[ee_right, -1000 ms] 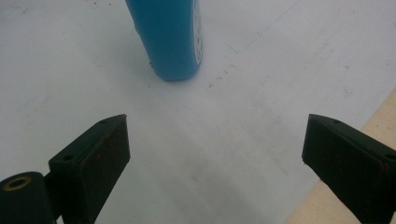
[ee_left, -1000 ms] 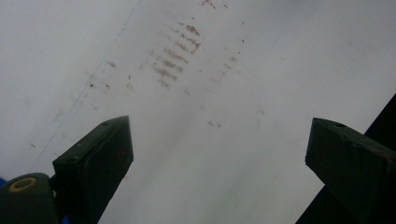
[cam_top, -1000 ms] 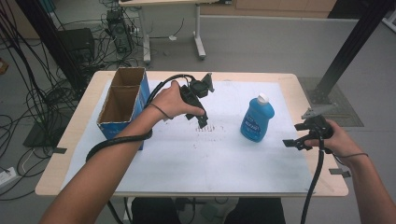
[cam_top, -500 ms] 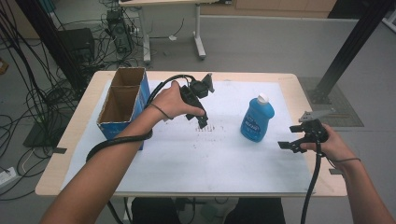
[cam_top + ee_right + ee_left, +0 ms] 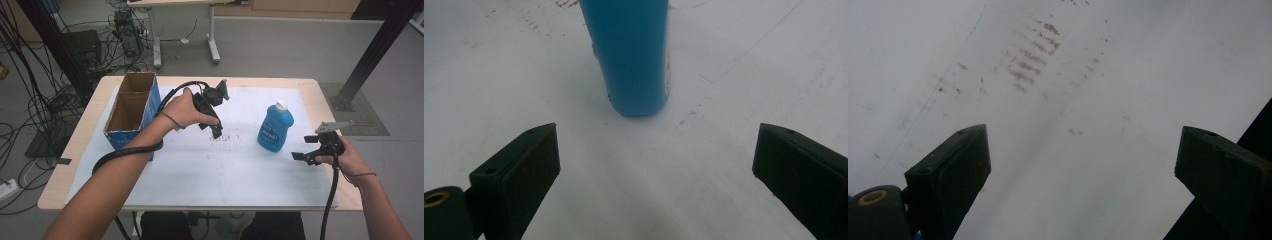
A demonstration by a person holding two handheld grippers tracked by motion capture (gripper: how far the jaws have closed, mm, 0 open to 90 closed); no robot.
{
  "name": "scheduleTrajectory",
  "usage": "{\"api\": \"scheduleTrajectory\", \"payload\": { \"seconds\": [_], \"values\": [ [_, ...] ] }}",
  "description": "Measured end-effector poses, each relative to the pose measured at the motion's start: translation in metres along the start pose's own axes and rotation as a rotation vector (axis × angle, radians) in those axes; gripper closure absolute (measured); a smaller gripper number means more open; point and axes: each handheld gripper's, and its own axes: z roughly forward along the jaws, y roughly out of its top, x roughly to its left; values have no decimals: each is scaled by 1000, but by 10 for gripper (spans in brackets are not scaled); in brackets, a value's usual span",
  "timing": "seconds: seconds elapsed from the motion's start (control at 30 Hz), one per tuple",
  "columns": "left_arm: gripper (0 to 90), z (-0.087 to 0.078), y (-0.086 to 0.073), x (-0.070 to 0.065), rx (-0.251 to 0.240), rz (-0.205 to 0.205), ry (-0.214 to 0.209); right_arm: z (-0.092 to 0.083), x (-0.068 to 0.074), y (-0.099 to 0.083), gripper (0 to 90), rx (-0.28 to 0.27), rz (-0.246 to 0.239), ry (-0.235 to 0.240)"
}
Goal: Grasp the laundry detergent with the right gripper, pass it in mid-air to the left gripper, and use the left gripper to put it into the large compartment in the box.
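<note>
A blue bottle (image 5: 275, 127) with a white cap stands upright right of the table's middle, and its lower body (image 5: 631, 55) rises ahead in the right gripper view. My right gripper (image 5: 306, 147) is just to the bottle's right, pointing at it, jaws wide open and empty; it is apart from the bottle. My left gripper (image 5: 218, 124) hangs above the table's middle, pointing down at the white sheet. Its jaws are also spread wide with nothing between them, over brown smudges (image 5: 1030, 57) on the sheet.
An open blue cardboard box (image 5: 131, 110) with two compartments stands at the table's left side. The white sheet (image 5: 210, 170) covers most of the wooden table. Cables trail from both grippers. Beyond the table are another table's legs, cables and a black post.
My right gripper has moved left, closer to the blue bottle. The left gripper has stayed where it was.
</note>
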Motion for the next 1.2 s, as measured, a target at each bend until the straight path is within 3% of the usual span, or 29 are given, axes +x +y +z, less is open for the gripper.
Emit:
{"api": "scheduleTrajectory", "payload": {
  "seconds": [0.43,0.83,1.2],
  "values": [
    [81,-1,1,-4,3,7,12,8,3,-16,47,-59,-6,6],
    [80,-1,-1,-5,3,6,13,19,4,-32,46,-156,5,24],
    [81,2,-3,-3,7,1,4,24,6,-37,49,-194,-4,24]
  ]
}}
